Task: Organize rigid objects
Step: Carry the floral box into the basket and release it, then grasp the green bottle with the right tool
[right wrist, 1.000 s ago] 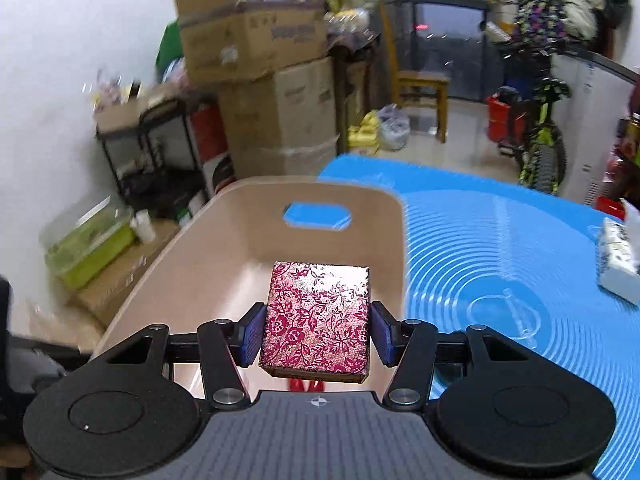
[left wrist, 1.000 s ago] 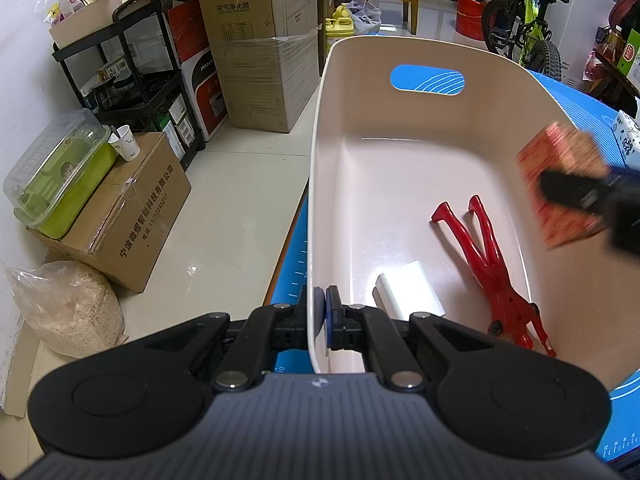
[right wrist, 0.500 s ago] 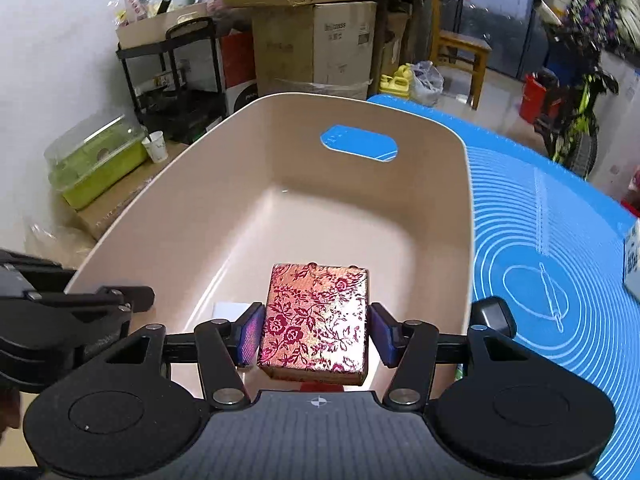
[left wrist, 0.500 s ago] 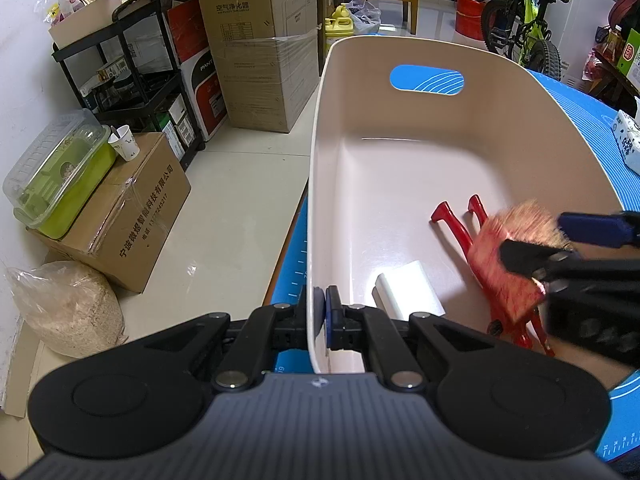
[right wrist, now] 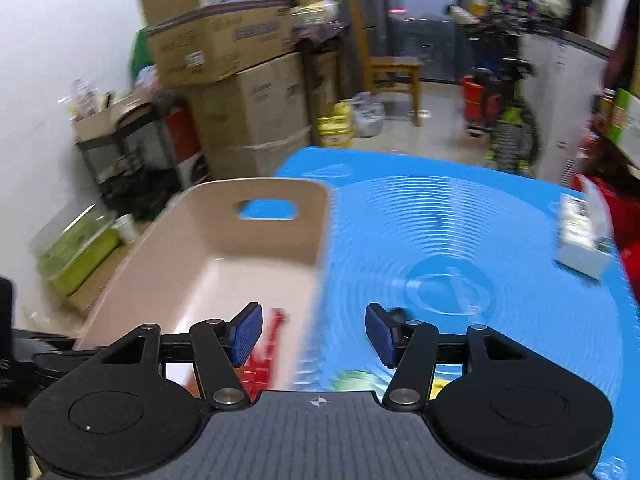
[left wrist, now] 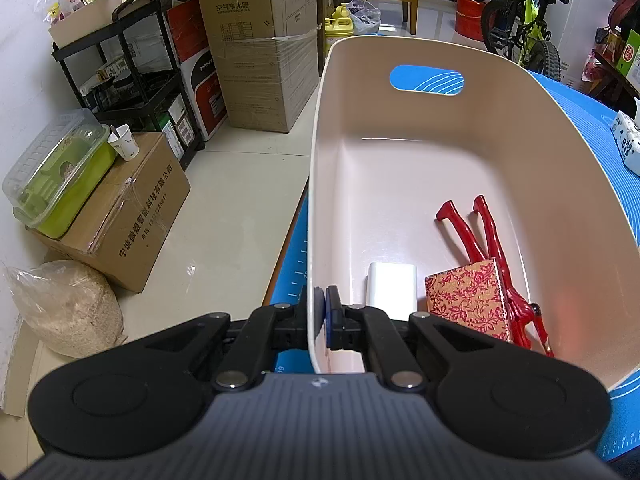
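Emptied of the floral box (left wrist: pixel 466 300), the right claw (right wrist: pixel 314 334) has just been spreading its jaws, with nothing between them, and swung out over the blue surface (right wrist: pixel 460 240). That box now lies in the beige bin (left wrist: pixel 404 52), between the white block (left wrist: pixel 391 290) and red pliers (left wrist: pixel 486 240). One more item is stowed. The left claw (left wrist: pixel 325 316) is clamped on the bin's rim.

Left gripper (left wrist: pixel 320 312) clamped on beige bin (left wrist: pixel 316 184) wall, floral box (left wrist: pixel 466 300) inside touching red tool (left wrist: pixel 486 248), beside white block (left wrist: pixel 390 290).
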Demonstrator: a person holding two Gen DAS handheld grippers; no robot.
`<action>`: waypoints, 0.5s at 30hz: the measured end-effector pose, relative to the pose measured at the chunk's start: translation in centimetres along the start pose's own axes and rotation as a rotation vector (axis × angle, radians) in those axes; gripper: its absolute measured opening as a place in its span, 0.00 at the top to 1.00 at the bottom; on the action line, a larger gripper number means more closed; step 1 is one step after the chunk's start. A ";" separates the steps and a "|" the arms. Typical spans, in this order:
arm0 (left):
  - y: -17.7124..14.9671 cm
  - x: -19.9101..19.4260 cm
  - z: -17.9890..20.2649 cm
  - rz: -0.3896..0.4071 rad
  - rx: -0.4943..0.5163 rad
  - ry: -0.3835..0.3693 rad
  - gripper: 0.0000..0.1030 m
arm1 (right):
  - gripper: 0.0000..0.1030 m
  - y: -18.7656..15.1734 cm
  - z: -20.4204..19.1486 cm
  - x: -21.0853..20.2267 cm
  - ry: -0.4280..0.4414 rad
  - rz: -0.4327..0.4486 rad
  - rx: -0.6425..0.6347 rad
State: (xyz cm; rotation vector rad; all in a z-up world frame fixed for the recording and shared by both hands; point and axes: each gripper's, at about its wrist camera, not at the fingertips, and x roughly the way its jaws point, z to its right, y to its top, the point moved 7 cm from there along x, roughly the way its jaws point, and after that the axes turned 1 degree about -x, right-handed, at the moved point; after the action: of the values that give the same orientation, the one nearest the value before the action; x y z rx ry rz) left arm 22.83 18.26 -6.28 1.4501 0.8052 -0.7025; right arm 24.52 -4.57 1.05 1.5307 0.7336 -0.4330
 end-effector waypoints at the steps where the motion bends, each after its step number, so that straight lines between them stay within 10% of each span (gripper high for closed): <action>1: 0.0 0.0 0.0 0.000 0.001 0.001 0.93 | 0.36 -0.2 1.1 -0.2 -0.019 -0.001 0.010; 15: 0.0 0.0 0.0 0.000 0.002 0.001 0.93 | 0.39 -9.3 13.6 1.7 -0.278 -0.220 0.197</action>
State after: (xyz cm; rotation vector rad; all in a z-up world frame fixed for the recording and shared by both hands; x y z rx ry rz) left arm 22.80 18.28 -6.31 1.4522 0.8054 -0.7024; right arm 21.59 -17.87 -8.40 1.5365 0.6568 -0.8869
